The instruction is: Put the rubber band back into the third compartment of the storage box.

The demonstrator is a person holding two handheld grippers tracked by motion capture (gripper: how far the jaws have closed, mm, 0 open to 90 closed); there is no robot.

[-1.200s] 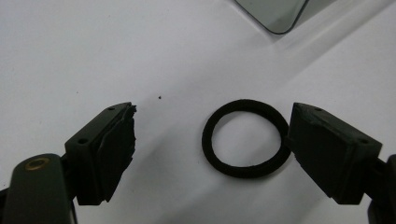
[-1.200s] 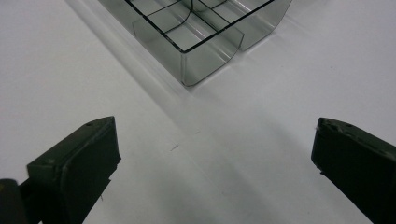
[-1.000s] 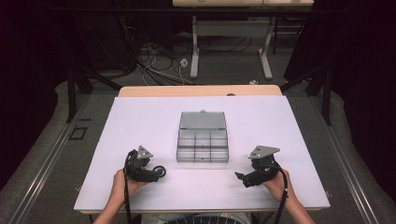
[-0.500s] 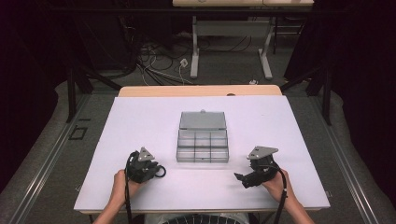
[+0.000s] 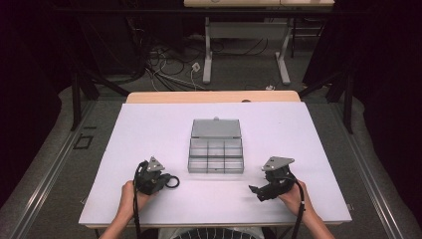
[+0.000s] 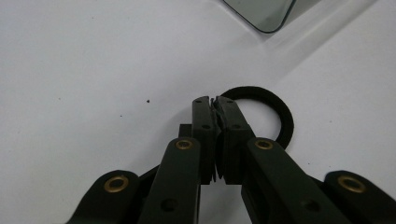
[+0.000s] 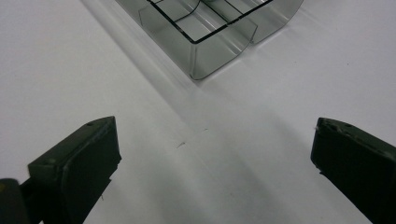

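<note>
A clear compartment box (image 5: 216, 149) with its lid open lies at the middle of the white table (image 5: 149, 124). My left gripper (image 5: 166, 181) rests at the box's front left, shut on a black rubber ring (image 6: 275, 114) that lies on the table beside the jaws. That ring (image 5: 172, 181) also appears in the high view. A corner of the box (image 6: 261, 14) shows ahead of the left jaws. My right gripper (image 5: 255, 191) sits at the box's front right, open, with nothing between its jaws (image 7: 210, 163). A corner of the box (image 7: 210, 42) lies just ahead of it.
The box's compartments look empty as far as I can tell. Beyond the table's far edge is a wooden strip (image 5: 214, 97), then desk legs (image 5: 208, 59) and cables (image 5: 169, 59) on the floor. Dark curtains flank both sides.
My left gripper has shifted slightly toward the right and nearer the front edge with the ring. The right gripper has barely moved.
</note>
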